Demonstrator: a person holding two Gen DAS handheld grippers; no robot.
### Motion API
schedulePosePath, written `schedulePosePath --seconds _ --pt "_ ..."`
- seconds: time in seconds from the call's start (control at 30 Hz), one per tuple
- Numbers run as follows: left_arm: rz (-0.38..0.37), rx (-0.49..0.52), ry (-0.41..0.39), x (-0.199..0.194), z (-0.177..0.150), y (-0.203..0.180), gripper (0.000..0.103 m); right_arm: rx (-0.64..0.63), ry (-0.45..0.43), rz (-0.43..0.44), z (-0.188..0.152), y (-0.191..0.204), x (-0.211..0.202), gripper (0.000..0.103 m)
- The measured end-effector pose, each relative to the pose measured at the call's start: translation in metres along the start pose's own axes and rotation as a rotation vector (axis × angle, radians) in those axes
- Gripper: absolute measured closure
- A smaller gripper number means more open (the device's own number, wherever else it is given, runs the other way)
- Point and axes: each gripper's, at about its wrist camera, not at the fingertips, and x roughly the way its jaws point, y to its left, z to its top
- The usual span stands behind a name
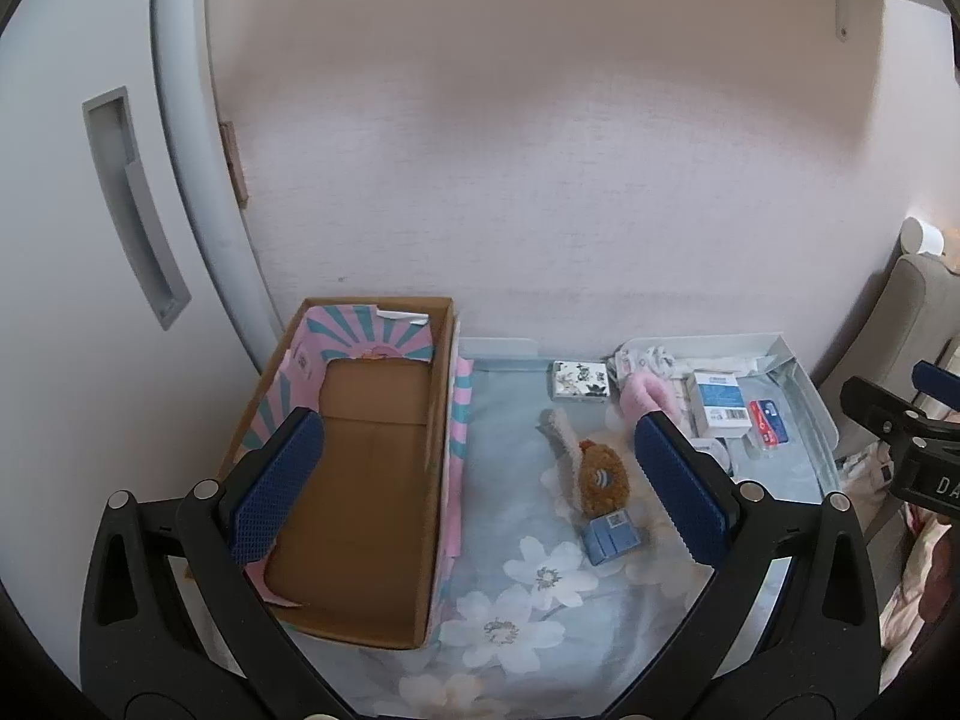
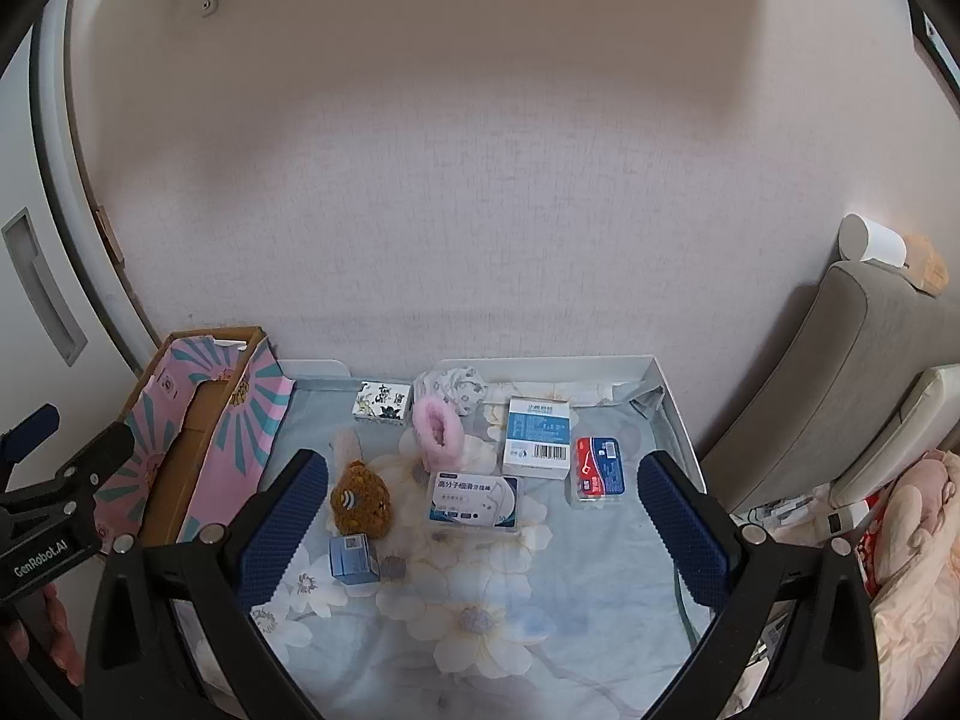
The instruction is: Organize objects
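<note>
An empty cardboard box (image 1: 366, 468) with pink and teal lining stands at the left of a floral cloth (image 1: 528, 588); the right wrist view also shows the box (image 2: 198, 438). On the cloth lie a brown plush toy (image 2: 360, 501), a small blue box (image 2: 355, 558), a pink fuzzy slipper (image 2: 438, 429), a floral patterned box (image 2: 382, 401), a white and blue carton (image 2: 537, 435), a clear floss-pick case (image 2: 474, 498) and a red and blue pack (image 2: 597, 471). My left gripper (image 1: 480, 480) hovers open over the box edge and the toy. My right gripper (image 2: 483, 522) hangs open above the cloth, empty.
A white tray wall (image 2: 675, 408) edges the cloth at the back and right. A pale wall rises behind, a cabinet door with a recessed handle (image 1: 132, 204) stands at the left. A grey cushioned headboard (image 2: 840, 372) and pink bedding (image 2: 918, 540) lie at the right.
</note>
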Motion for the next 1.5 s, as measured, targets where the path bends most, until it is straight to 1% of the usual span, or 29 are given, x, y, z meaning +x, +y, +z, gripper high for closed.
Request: schedulePosePath --seconds 0.1,0.37,0.4,0.5,0.63,0.67,0.7,0.87,1.07,1.1,1.13,1.33,1.47,1.5 --pt "-0.033 -0.004 0.002 0.0 -0.002 0.0 0.0 0.007 0.004 -0.002 0.0 0.0 0.001 0.0" --pt "-0.075 0.005 -0.001 -0.001 -0.009 -0.003 0.0 0.02 0.015 -0.005 0.001 -0.001 0.003 0.0" --pt "-0.113 0.03 0.002 0.0 -0.011 -0.003 0.0 0.021 0.016 -0.003 0.0 -0.002 0.003 0.0" --pt "-0.113 0.06 0.003 0.001 -0.012 -0.007 0.0 0.018 0.017 -0.001 -0.003 -0.001 0.003 0.0" --pt "-0.108 0.065 -0.005 -0.002 -0.013 -0.007 0.0 0.022 0.014 -0.004 -0.005 0.001 0.003 0.0" --pt "-0.14 0.091 -0.007 -0.002 -0.013 -0.006 0.0 0.029 0.01 -0.008 -0.005 0.002 0.003 0.0" --pt "-0.143 0.099 -0.009 -0.002 -0.013 -0.006 0.0 0.029 0.007 -0.007 -0.006 0.003 0.002 0.0" --pt "-0.148 0.09 -0.01 -0.004 -0.013 -0.003 0.0 0.044 -0.004 -0.031 -0.004 0.006 0.0 0.0" --pt "-0.146 0.094 0.003 -0.003 -0.014 -0.002 0.0 0.04 -0.007 -0.032 -0.003 0.008 -0.001 0.0" --pt "-0.182 0.114 0.003 -0.003 -0.013 -0.001 0.0 0.036 -0.007 -0.034 -0.003 0.009 -0.002 0.0" --pt "-0.194 0.107 0.003 -0.003 -0.013 0.0 0.0 0.034 -0.007 -0.035 -0.003 0.009 -0.002 0.0" --pt "-0.234 0.096 0.005 -0.006 -0.014 0.003 0.0 0.035 -0.011 -0.037 -0.004 0.012 -0.004 0.0" --pt "-0.22 0.12 0.018 -0.007 -0.015 0.001 0.0 0.031 -0.01 -0.045 -0.004 0.014 -0.005 0.0" --pt "-0.23 0.133 0.022 -0.006 -0.013 0.001 0.0 0.033 -0.01 -0.045 -0.003 0.014 -0.005 0.0"
